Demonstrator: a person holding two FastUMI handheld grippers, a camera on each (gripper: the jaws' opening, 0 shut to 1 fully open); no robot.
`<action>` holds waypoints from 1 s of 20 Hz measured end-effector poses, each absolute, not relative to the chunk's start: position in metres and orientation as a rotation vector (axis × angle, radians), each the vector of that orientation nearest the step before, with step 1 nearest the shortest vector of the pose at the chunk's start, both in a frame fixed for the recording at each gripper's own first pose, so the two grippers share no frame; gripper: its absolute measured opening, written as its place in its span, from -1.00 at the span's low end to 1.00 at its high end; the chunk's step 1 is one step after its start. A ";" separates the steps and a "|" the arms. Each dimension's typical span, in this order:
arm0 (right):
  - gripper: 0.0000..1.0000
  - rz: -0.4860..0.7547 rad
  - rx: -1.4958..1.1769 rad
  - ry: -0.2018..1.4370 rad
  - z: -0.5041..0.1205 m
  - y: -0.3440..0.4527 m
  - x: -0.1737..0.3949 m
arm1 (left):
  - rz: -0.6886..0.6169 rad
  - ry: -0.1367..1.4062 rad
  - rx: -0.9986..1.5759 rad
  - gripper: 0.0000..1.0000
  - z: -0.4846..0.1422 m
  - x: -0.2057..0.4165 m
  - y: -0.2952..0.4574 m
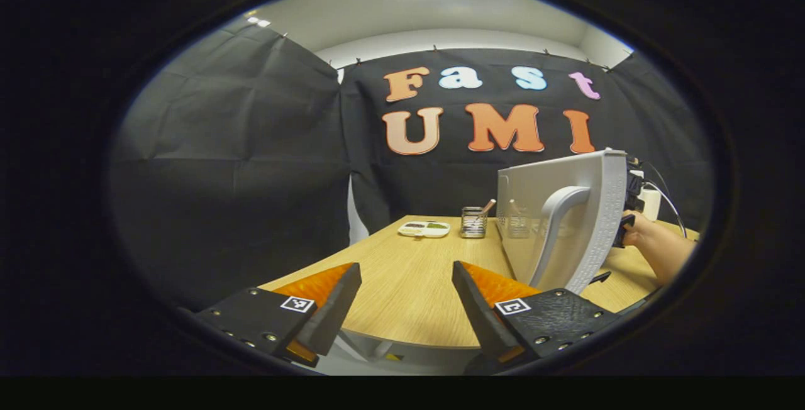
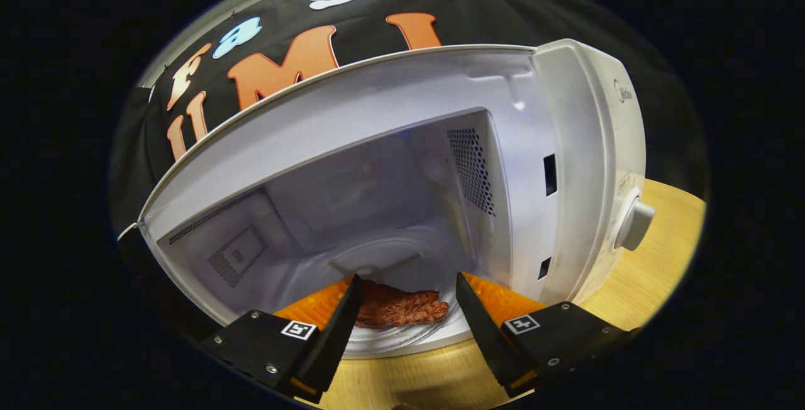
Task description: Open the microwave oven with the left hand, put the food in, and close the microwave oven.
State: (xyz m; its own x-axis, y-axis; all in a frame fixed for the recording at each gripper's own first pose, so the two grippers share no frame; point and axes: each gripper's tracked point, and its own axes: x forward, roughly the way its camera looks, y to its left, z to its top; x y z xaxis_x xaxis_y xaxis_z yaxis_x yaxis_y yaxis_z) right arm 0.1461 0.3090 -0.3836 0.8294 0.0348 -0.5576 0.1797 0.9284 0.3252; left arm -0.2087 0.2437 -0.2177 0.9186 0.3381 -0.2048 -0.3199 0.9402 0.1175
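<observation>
White enamel made up the largest thing to be seen, the microwave oven (image 2: 585, 146), which was found standing open on the wooden table (image 1: 402, 284). In the right gripper view its cavity was looked into from close by, with the control knob (image 2: 634, 224) at the right. In the left gripper view its door (image 1: 566, 221) was seen swung out toward the near side, at the right of the table, the curved handle (image 1: 556, 227) facing the camera, and a hand (image 1: 635, 234) was glimpsed just behind the door's edge.

The opening was therefore judged done. The food (image 2: 399, 306), a reddish-brown piece, was seen lying on the glass turntable (image 2: 402, 334) inside the cavity, so the placing was judged done or nearly so. The right gripper (image 2: 407, 309) was held at the cavity's mouth with its fingers spread wide to either side of the food, gripping nothing. The left gripper (image 1: 407, 300) was likewise held wide and empty over the near table edge, apart from the door.

Only the closing of the door was judged to be left.

Far across the table a small divided dish (image 1: 424, 228) and a glass jar (image 1: 473, 222) were noted.
</observation>
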 end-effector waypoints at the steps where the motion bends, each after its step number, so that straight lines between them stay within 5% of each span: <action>1: 0.86 -0.069 0.372 0.588 -0.382 0.309 0.143 | 0.335 0.225 0.089 0.79 -0.217 -0.206 0.243; 14: 0.86 0.146 0.470 0.508 -0.312 0.273 0.048 | 0.238 0.235 0.164 0.72 -0.215 -0.181 0.185; 20: 0.87 0.195 0.393 0.420 -0.265 0.204 0.019 | 0.082 0.204 0.138 0.71 -0.210 -0.157 0.117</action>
